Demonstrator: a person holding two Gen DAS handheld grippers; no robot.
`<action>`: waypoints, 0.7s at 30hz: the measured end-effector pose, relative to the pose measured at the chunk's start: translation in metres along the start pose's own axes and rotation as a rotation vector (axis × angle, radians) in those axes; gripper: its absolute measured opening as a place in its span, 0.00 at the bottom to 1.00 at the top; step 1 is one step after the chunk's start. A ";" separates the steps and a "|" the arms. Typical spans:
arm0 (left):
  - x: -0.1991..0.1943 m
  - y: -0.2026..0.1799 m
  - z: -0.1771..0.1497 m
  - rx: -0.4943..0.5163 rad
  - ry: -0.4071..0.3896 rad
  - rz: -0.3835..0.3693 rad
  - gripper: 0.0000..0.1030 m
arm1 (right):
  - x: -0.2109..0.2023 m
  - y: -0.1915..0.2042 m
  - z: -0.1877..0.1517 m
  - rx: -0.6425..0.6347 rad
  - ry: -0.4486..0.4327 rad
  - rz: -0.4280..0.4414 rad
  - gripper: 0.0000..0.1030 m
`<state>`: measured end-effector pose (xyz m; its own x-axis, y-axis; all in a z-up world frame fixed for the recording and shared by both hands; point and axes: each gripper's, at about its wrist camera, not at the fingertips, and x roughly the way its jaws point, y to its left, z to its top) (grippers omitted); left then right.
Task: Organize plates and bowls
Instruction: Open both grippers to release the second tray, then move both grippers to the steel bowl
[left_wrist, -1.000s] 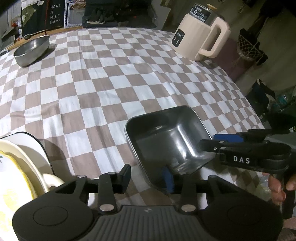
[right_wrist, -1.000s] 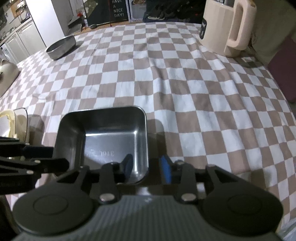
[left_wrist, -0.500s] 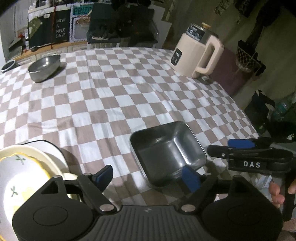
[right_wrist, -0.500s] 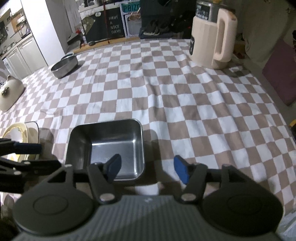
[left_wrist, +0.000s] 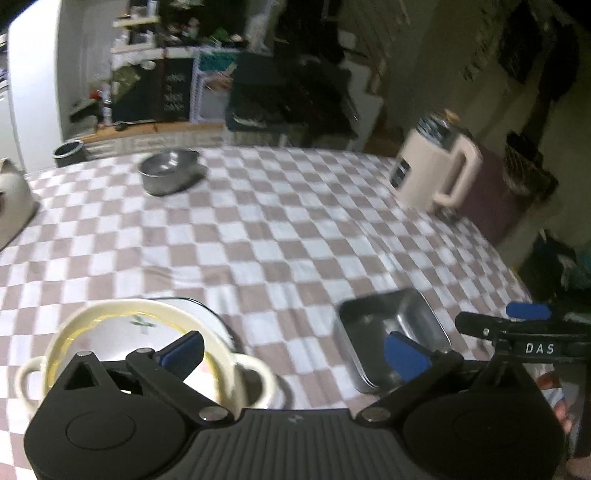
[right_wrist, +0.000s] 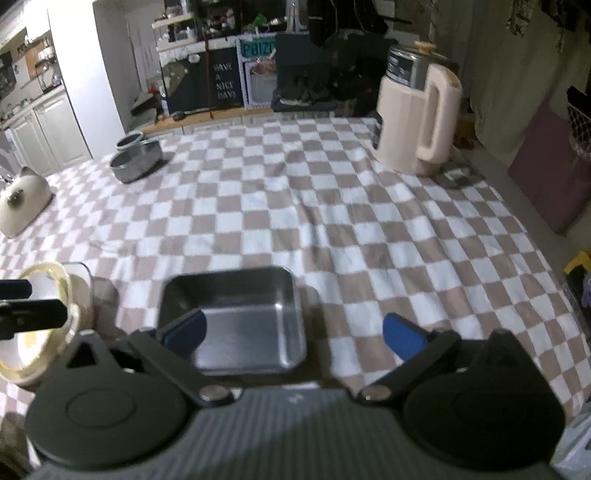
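Steel tray (right_wrist: 236, 317) on checked cloth (right_wrist: 332, 229), untouched between left gripper (left_wrist: 295, 350) and right gripper (right_wrist: 293, 330), both jaws opening, empty.

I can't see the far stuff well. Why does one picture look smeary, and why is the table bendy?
Left wrist view: motion blur smears the round bowl and the jug. Right wrist view: sharper; the square tin shows glare. Both views: the fisheye lens curves the checked cloth, and the room behind is dim.

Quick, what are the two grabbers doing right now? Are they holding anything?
Left gripper: jaws opening wide, holding nothing.
Right gripper: jaws opening wide, holding nothing; the square metal tray lies free.
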<state>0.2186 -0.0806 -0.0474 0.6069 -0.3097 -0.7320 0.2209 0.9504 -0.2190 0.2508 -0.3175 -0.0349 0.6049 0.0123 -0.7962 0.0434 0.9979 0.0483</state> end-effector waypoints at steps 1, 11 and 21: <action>-0.004 0.007 0.000 -0.024 -0.014 0.000 1.00 | 0.000 0.006 0.002 0.006 -0.017 0.007 1.00; -0.040 0.091 0.000 -0.230 -0.089 0.049 1.00 | 0.016 0.086 0.031 -0.019 -0.093 0.109 1.00; -0.036 0.167 0.034 -0.363 -0.143 0.072 1.00 | 0.073 0.161 0.104 0.018 -0.158 0.194 1.00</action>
<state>0.2598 0.0887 -0.0352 0.7172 -0.2182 -0.6618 -0.0950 0.9102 -0.4030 0.3845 -0.1629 -0.0225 0.7201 0.1922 -0.6667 -0.0726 0.9765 0.2031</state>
